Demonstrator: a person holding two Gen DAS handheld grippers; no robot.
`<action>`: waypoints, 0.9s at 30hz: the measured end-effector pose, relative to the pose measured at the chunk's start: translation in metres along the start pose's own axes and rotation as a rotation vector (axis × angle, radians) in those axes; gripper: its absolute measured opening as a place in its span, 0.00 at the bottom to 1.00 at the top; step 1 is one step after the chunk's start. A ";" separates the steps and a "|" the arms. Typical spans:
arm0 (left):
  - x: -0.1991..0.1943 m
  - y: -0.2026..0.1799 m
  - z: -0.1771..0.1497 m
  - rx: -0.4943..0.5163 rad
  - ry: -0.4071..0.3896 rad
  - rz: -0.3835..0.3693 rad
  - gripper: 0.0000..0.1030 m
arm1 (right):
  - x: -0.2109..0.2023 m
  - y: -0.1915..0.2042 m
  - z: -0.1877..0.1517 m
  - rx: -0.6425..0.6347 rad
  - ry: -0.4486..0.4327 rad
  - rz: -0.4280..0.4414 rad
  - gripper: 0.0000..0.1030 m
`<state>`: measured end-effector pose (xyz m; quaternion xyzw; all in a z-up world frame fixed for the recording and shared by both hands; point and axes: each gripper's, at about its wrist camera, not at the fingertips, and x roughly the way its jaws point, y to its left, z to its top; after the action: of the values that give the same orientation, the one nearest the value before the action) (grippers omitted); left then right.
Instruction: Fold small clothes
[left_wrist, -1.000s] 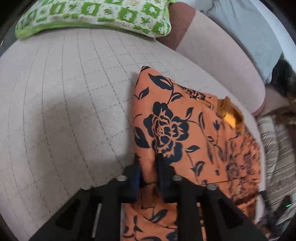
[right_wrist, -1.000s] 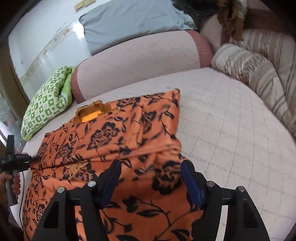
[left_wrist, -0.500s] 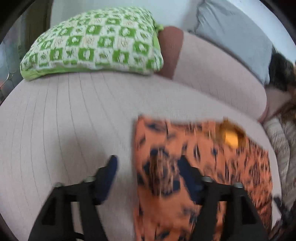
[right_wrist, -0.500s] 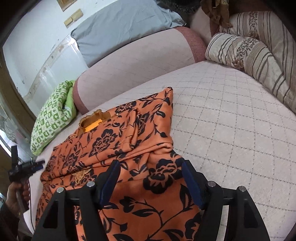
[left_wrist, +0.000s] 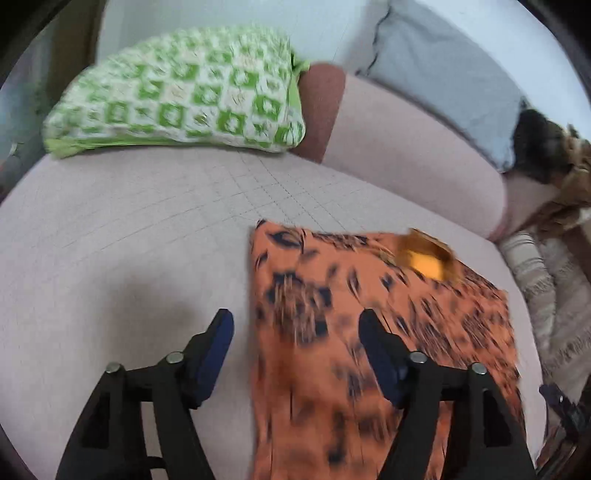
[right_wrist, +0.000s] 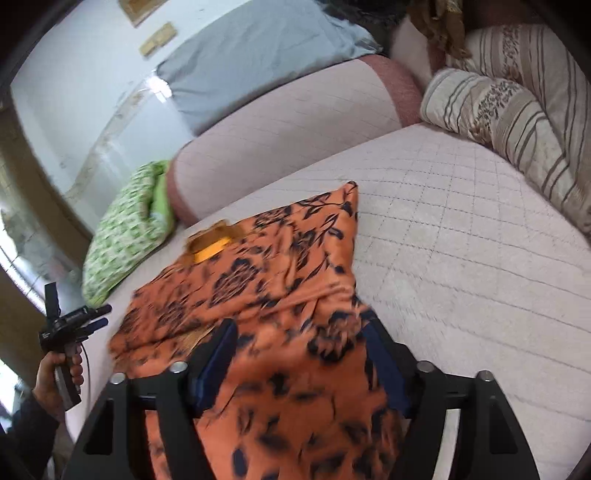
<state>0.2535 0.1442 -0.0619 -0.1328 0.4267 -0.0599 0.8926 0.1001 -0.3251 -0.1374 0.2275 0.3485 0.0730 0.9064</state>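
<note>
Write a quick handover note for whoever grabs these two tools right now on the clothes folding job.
Left tool: open, empty, straddling the left edge of the orange floral garment.
Right tool: open, empty, over the garment's near end.
The garment lies on the quilted cushion, its yellow-lined collar towards the backrest, with its side panels folded in.
Done: the side folds seem in place.
Left: probably fold it across its length, then smooth out the bunched cloth on the right side.

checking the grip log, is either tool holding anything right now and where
Nothing is held. Both the left tool and the right tool are open above the orange garment.
</note>
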 end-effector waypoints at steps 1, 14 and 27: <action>-0.021 0.003 -0.019 -0.010 0.010 0.000 0.77 | -0.012 -0.002 -0.004 -0.017 0.036 0.000 0.76; -0.104 0.033 -0.195 -0.095 0.231 -0.043 0.77 | -0.075 -0.055 -0.096 0.115 0.323 0.033 0.76; -0.099 0.017 -0.221 -0.006 0.224 0.071 0.17 | -0.057 -0.064 -0.123 0.202 0.341 0.018 0.34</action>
<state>0.0194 0.1416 -0.1255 -0.1129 0.5283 -0.0416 0.8405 -0.0260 -0.3542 -0.2132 0.3045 0.5004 0.0832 0.8062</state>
